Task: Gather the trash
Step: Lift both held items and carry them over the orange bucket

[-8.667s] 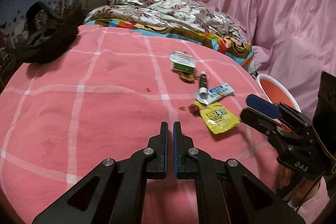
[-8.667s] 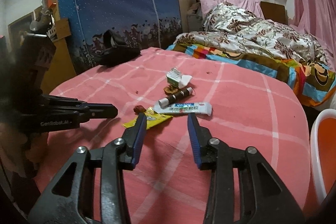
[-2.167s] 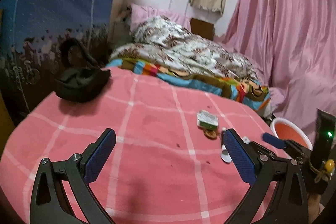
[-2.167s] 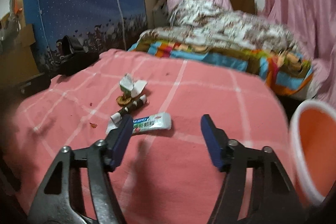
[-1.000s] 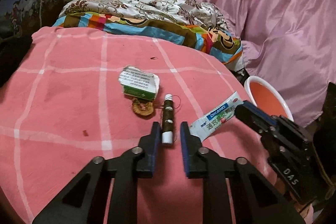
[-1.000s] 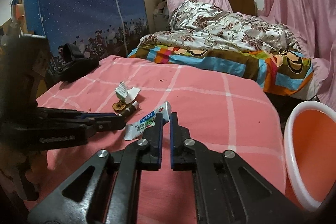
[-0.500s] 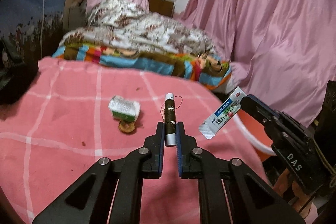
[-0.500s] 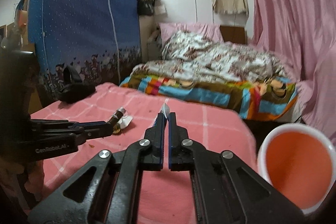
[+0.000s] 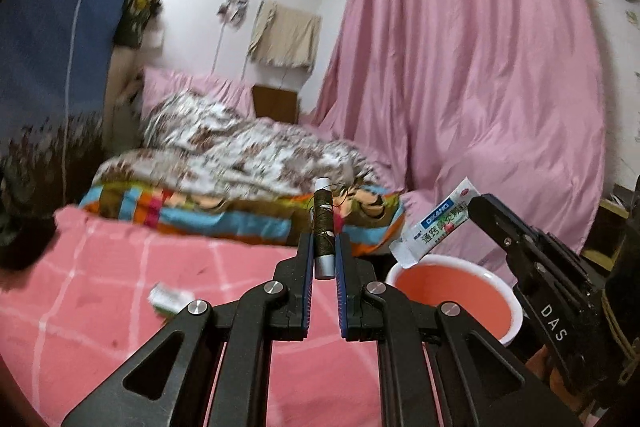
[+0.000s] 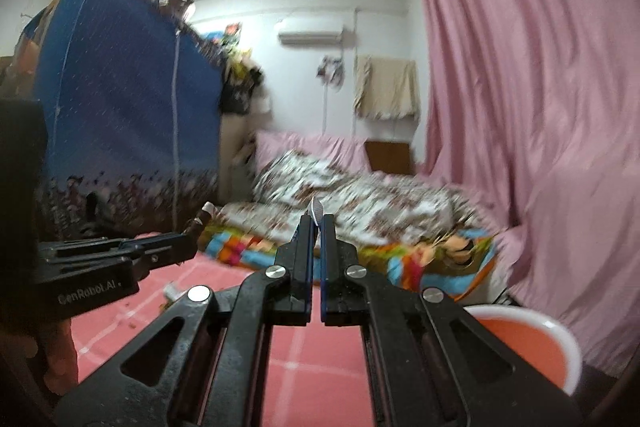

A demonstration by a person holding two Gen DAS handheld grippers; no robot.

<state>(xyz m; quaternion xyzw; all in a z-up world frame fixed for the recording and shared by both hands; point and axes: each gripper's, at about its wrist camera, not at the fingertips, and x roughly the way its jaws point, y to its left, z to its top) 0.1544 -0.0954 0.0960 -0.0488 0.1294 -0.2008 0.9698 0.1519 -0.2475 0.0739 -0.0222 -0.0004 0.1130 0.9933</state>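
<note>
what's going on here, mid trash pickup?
Yes. A person holds both grippers up off the pink checked bedspread. The left gripper is shut on a spool of dark thread; the right gripper is shut on a white and blue sachet, which hangs above the orange bin. Nothing has been dropped yet. A small green and white box lies on the bedspread.

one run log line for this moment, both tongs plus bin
left tongs: shut on thread spool | right tongs: shut on white sachet | bin: sachet over rim | left on bedspread: green box
</note>
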